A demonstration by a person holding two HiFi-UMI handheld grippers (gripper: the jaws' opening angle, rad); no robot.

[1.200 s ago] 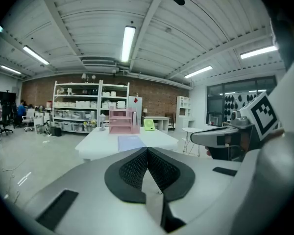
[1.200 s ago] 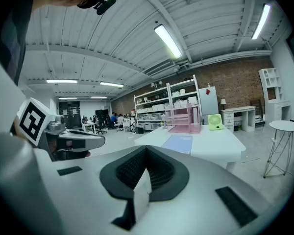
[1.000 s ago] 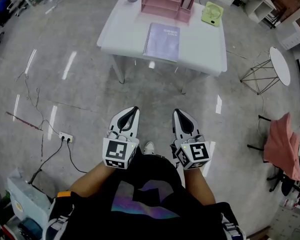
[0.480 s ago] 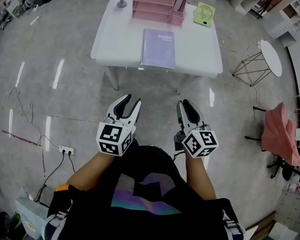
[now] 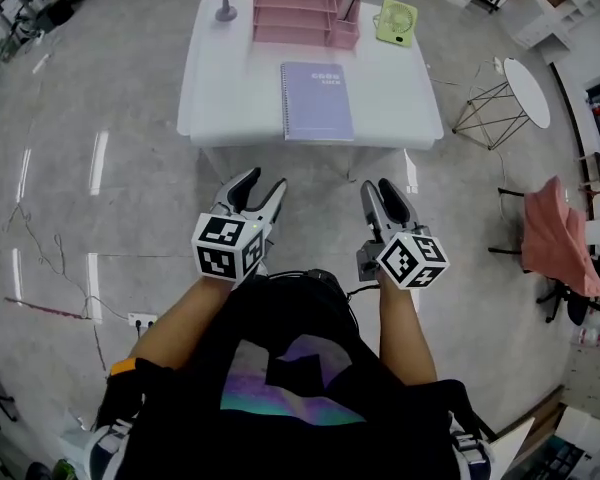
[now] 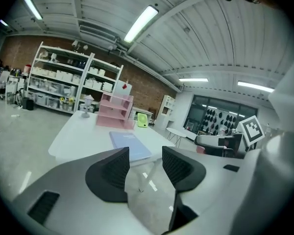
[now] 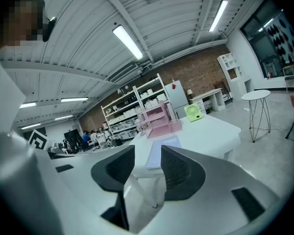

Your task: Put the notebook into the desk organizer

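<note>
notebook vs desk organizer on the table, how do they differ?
Notebook is lavender, lying flat at the front of the white table; desk organizer is pink, standing tiered at its back. Notebook is thin and closed; desk organizer is tall with open shelves. Both rest on that table, apart.

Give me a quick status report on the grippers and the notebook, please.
Left gripper and right gripper empty, jaws opening, short of table. Notebook flat before pink organizer. No obstruction seen.
</note>
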